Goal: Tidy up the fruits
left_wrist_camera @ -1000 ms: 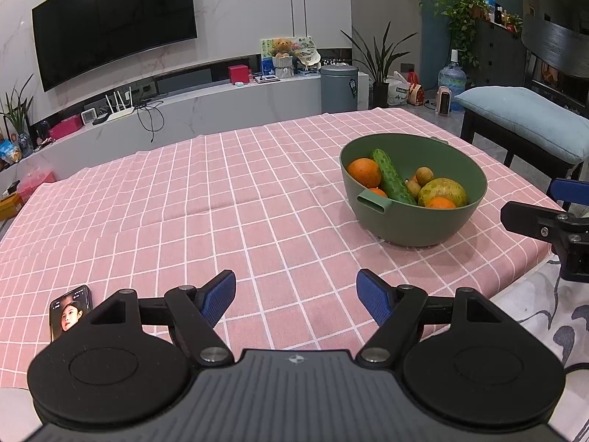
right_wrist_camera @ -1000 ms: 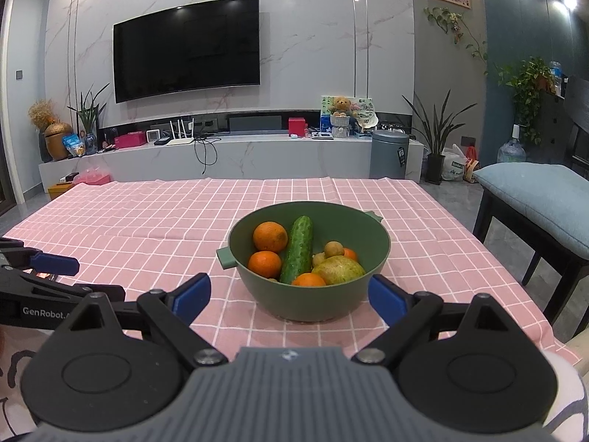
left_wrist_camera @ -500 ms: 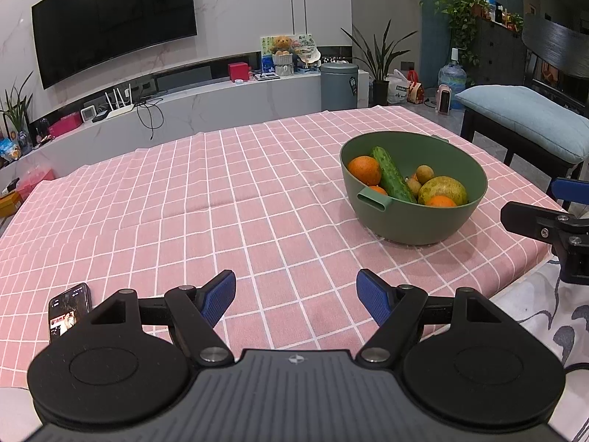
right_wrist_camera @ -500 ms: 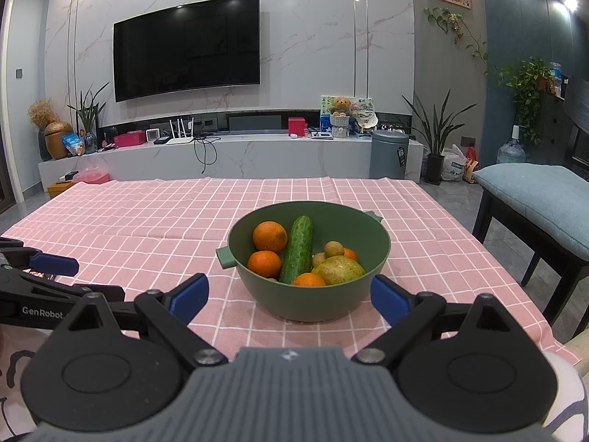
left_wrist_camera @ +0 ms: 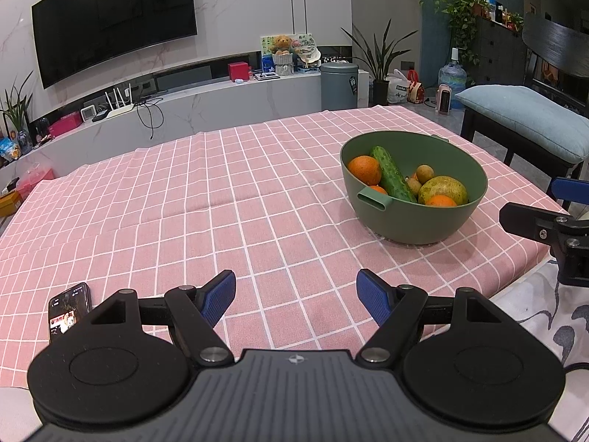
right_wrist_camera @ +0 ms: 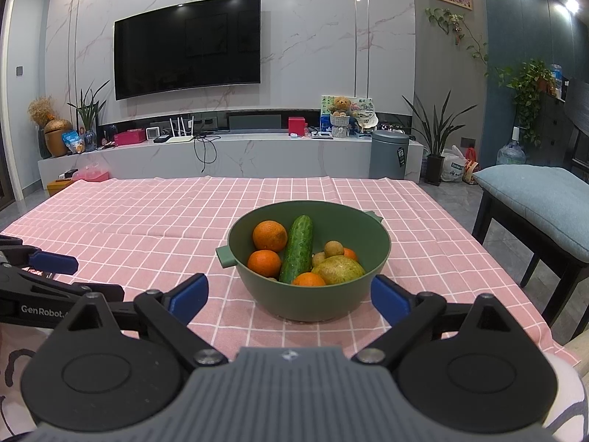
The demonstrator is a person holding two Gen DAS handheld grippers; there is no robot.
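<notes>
Tabletop (right_wrist_camera: 147,217) covered in pink checked cloth, matt, lightly creased. Bowl (right_wrist_camera: 313,300) matt green plastic. Cucumber (right_wrist_camera: 298,248) glossy, bumpy skin; oranges (right_wrist_camera: 269,235) dimpled. Both tongs: matt black plastic with ribbed blue pads (left_wrist_camera: 371,296), bright metal pivot screws.

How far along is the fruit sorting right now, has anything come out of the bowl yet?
Nothing looks done: the oranges, cucumber and the rest of the produce all sit in the green bowl. Nothing is in hand: the left gripper and right gripper are both open and empty, short of the bowl. All the sorting is left.
</notes>
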